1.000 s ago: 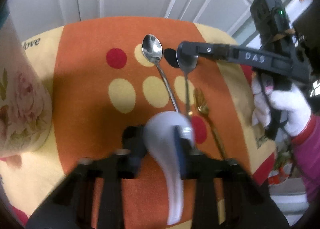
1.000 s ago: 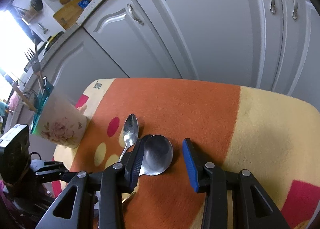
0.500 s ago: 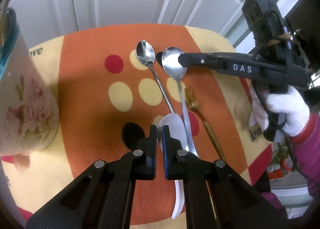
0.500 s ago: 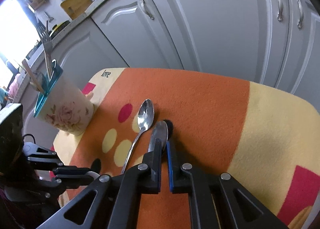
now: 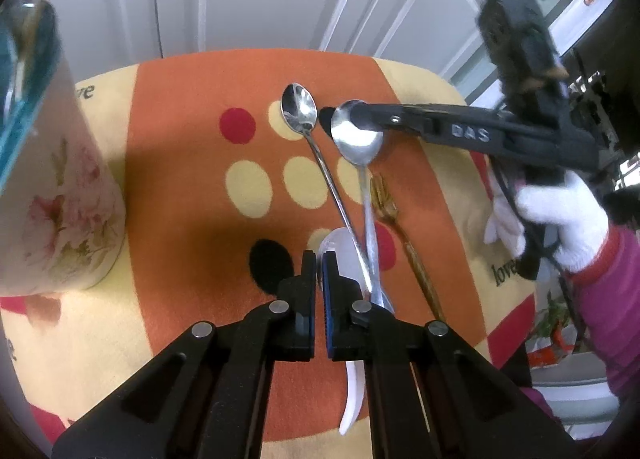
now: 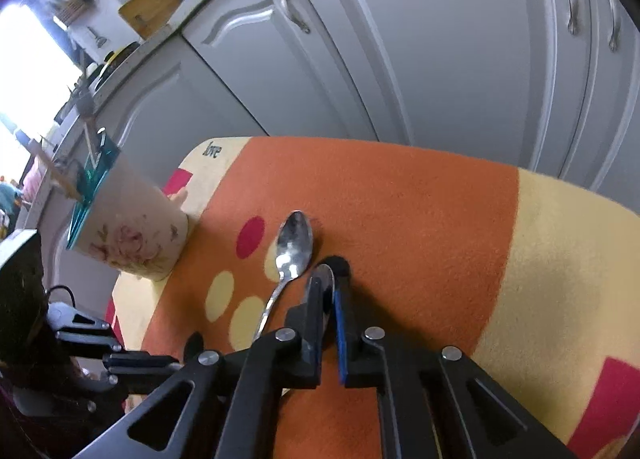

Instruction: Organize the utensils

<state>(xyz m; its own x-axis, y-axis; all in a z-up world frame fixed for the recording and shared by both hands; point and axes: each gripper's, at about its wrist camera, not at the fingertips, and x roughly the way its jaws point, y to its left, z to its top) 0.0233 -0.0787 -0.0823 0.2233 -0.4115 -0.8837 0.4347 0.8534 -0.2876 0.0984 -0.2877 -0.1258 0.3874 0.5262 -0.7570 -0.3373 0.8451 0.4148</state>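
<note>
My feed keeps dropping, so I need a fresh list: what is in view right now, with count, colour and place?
steel spoons: two, silver, side by side mid-cloth; the larger one has its bowl pinched by the right tool.
white spoon: one, white, near edge, bowl edge between the left tool's pads.
small fork: one, gold, right of the spoons.
utensil holder: one, floral cream with teal rim, left edge of cloth, utensils already inside.
cloth: one, orange and cream with red and cream dots, under everything.
cabinet doors: several, grey, behind.
left tool: black, shut on the white spoon.
right tool: black, shut on the larger spoon.
gloved hand: white glove, magenta sleeve, holding the right tool.
</note>
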